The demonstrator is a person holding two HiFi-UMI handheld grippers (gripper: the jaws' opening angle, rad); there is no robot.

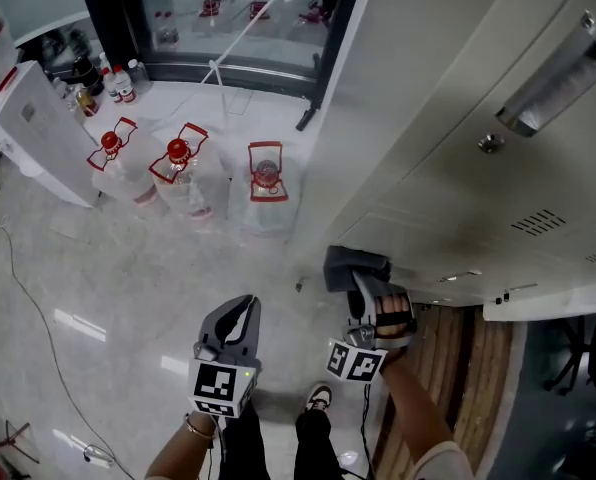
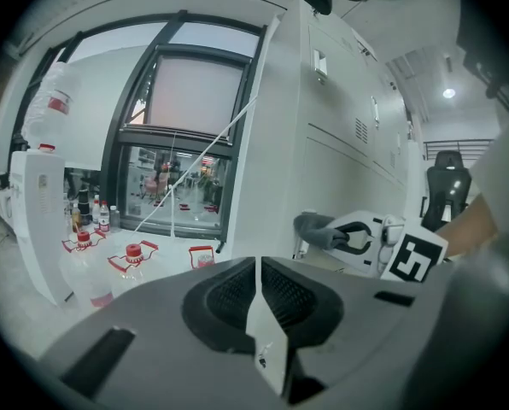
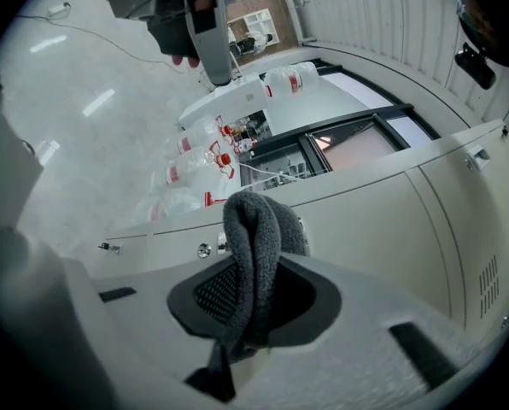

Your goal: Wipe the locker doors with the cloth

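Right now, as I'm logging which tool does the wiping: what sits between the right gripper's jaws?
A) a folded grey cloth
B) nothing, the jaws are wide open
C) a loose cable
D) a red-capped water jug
A: the right gripper view shows the right gripper with its jaws closed on a folded grey cloth, which is held up at the locker door.

No readable text anywhere, labels on the water jugs (image 1: 186, 190) too small
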